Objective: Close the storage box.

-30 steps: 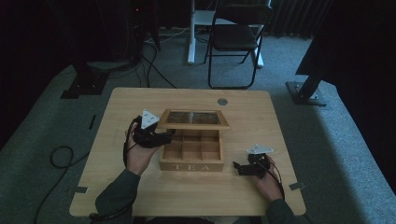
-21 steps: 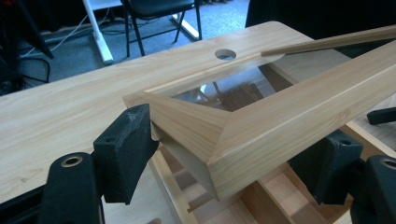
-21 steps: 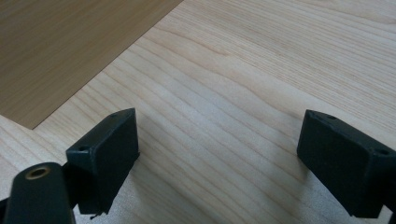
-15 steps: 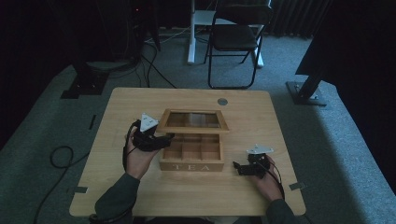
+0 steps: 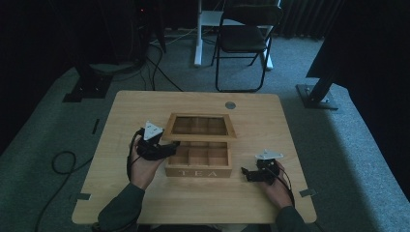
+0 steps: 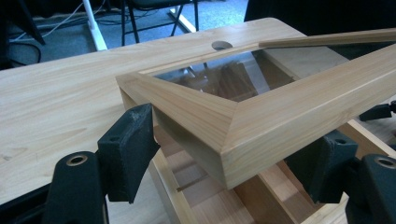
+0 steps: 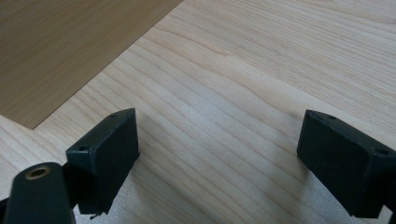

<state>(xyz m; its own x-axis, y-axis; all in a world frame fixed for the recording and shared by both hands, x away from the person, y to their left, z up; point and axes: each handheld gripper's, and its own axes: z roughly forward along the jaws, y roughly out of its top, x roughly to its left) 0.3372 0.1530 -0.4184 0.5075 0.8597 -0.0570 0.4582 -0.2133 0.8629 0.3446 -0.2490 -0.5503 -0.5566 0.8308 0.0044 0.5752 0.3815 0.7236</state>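
Setting: a dim studio or lab-type room arranged for recording, not a home. Evidence: grey carpeted floor ran wall to wall; black curtains closed off the back and right; black stand bases sat on the carpet at either side; cables trailed loose across it. A light wooden table with a cable grommet stood centred, a black folding chair behind it.
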